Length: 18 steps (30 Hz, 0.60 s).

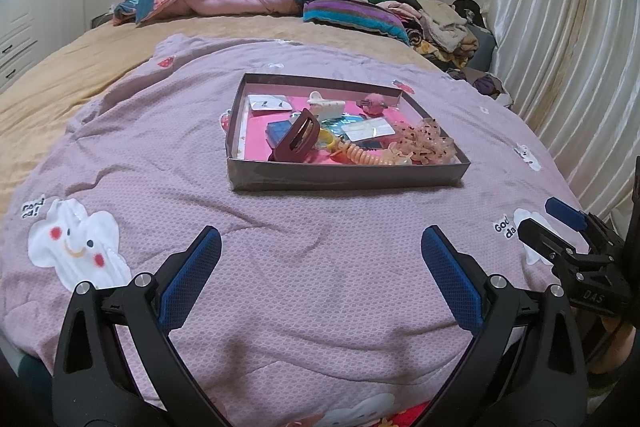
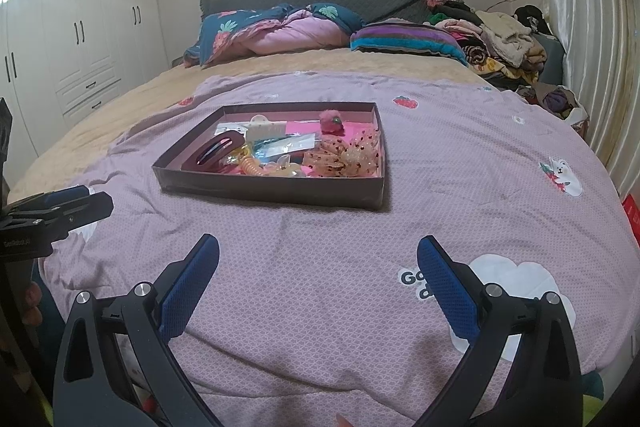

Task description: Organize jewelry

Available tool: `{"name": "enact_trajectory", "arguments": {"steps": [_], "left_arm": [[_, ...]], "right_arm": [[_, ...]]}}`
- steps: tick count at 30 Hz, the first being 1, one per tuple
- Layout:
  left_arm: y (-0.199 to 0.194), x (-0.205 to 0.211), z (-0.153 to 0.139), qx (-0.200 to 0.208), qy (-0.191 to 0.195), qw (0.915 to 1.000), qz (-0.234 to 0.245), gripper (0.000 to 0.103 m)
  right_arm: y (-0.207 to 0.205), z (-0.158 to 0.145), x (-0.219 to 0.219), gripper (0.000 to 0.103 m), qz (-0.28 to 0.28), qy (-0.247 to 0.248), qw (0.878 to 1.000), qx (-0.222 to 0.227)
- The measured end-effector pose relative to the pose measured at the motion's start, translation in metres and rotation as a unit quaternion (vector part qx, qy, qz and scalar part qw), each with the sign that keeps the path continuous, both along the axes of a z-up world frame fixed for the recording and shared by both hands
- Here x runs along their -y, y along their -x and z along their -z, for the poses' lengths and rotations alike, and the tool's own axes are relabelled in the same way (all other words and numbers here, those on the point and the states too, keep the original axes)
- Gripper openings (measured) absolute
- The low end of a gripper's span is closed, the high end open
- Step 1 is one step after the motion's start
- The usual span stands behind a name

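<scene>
Lying on a mauve quilt spread over the bed, a shallow dark box holds all the jewelry and hair things in view. Inside, on a pink lining, stand a maroon claw clip, a white claw clip, a fuzzy pink bobble, a coiled orange hair tie, a frilly dotted scrunchie and two pale cards that seem to carry small earrings; the blue and teal bits beneath them are too jumbled to name. Both grippers hover above the quilt, near the box but well short of it. The left gripper is spread wide with nothing between its blue pads, and the right gripper is likewise released and bare. In the left view the right tool sits at the right edge with "DAS" on its black body; in the right view the left tool shows pale lettering too blurred to read. Cloud patches on the quilt read "Goo" and "da", the rest cut off or covered. Folded bedding and heaped clothes lie by the headboard.
</scene>
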<state>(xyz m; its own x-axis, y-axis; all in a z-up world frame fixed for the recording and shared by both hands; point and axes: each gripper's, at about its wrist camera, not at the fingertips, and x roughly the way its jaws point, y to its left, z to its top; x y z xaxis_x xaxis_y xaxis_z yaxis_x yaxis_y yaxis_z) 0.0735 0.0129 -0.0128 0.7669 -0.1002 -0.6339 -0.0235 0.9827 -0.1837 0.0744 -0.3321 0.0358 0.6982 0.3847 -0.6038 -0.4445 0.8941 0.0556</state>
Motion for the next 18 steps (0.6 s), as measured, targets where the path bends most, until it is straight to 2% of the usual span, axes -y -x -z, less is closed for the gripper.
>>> {"name": "enact_trajectory", "arguments": {"steps": [18], "left_arm": [[-0.0015, -0.0009, 0.0019, -0.004, -0.005, 1.0, -0.003, 0.094]], "right_arm": [[-0.0008, 0.0008, 0.0001, 0.099, 0.001, 0.0, 1.0, -0.002]]}}
